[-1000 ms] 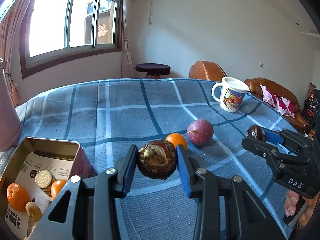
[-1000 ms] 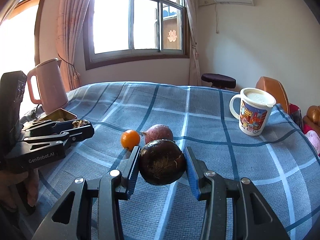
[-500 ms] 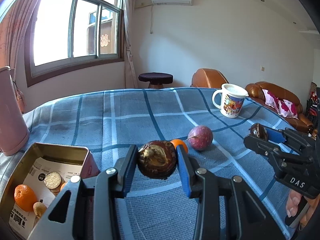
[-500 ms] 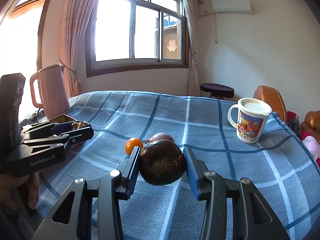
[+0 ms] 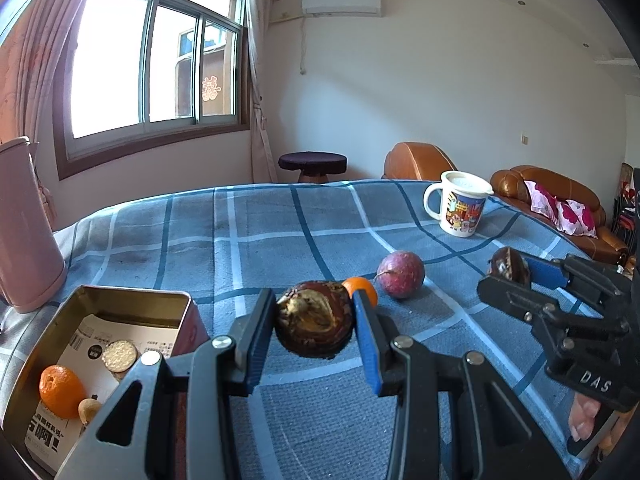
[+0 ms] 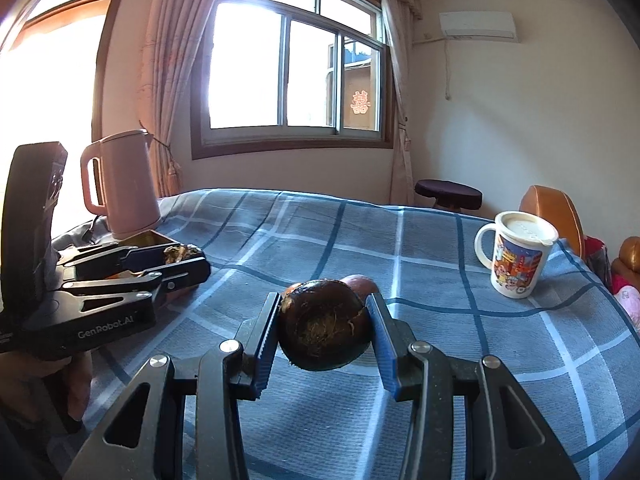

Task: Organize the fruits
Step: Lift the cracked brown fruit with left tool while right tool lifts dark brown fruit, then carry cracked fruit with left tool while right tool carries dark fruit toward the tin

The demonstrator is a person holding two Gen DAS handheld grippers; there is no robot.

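Note:
My left gripper (image 5: 314,322) is shut on a dark brown, cracked fruit (image 5: 314,324) above the blue checked cloth. My right gripper (image 6: 324,326) is shut on a second dark brown round fruit (image 6: 324,326); it also shows in the left wrist view (image 5: 508,266). A small orange (image 5: 362,286) and a purple passion fruit (image 5: 401,274) lie on the cloth beyond the left gripper. An open metal tin (image 5: 120,300) at the lower left holds an orange (image 5: 60,392), a small tan fruit (image 5: 90,408) and a round biscuit (image 5: 119,356).
A white cartoon mug (image 5: 460,208) with a lid stands at the far right of the table. A pink kettle (image 6: 120,188) stands at the far left beside the tin. A dark stool (image 5: 312,162) and brown sofas (image 5: 560,196) lie beyond the table.
Both gripper views have risen and tilted up, so the table sits lower in frame. Each gripper still holds its brown fruit. The tin, orange and passion fruit have not moved.

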